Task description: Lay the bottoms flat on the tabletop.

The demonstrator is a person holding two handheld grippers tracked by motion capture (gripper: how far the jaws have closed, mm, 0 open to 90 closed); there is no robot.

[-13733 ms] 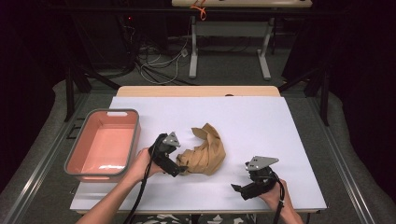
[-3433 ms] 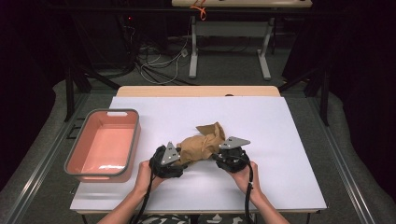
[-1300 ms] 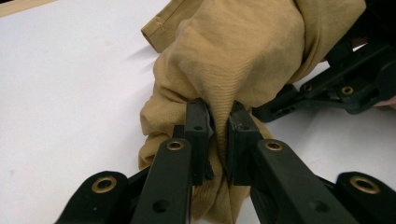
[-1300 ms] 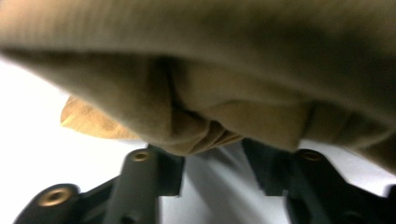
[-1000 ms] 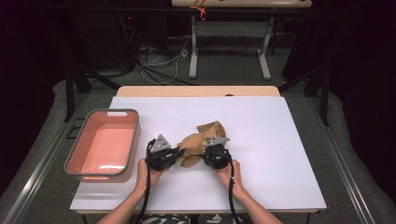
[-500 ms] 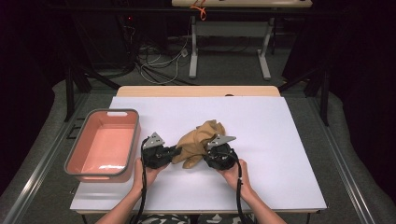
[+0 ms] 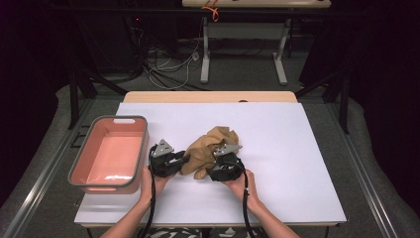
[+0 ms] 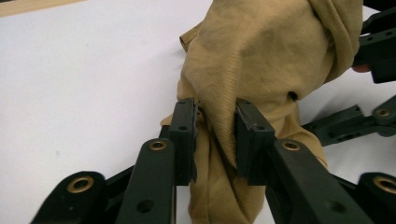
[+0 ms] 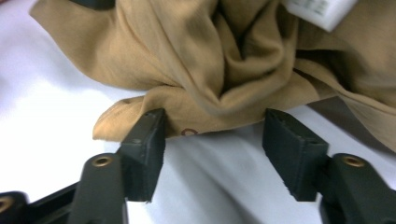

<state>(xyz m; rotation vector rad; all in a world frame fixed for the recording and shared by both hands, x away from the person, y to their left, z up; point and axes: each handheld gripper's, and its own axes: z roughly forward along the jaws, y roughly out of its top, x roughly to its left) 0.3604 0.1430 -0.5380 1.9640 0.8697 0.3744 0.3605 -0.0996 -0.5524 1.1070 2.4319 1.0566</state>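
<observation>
A crumpled tan cloth (image 7: 210, 148) lies bunched on the white table (image 7: 297, 148), between my two grippers. My left gripper (image 7: 184, 159) reaches it from the left. In the left gripper view that gripper (image 8: 215, 126) is shut on a hanging fold of the cloth (image 8: 261, 60), which fills the gap between the pads. My right gripper (image 7: 212, 171) sits at the cloth's front right side. Its jaws (image 9: 215, 135) stand open on either side of the cloth's lower hem (image 9: 187, 56), low over the table. A white label (image 9: 322, 9) shows on the cloth.
A pink tub (image 7: 81, 166) with a grey rim stands at the table's left, close to my left hand. White tabletop stretches to the right and back of the cloth. Table legs and cables lie on the floor beyond the far edge.
Over the earlier frames the right gripper came in from the front right of the table to the cloth. In the last half second it edged left, nearer the cloth. The left gripper has held its fold.
</observation>
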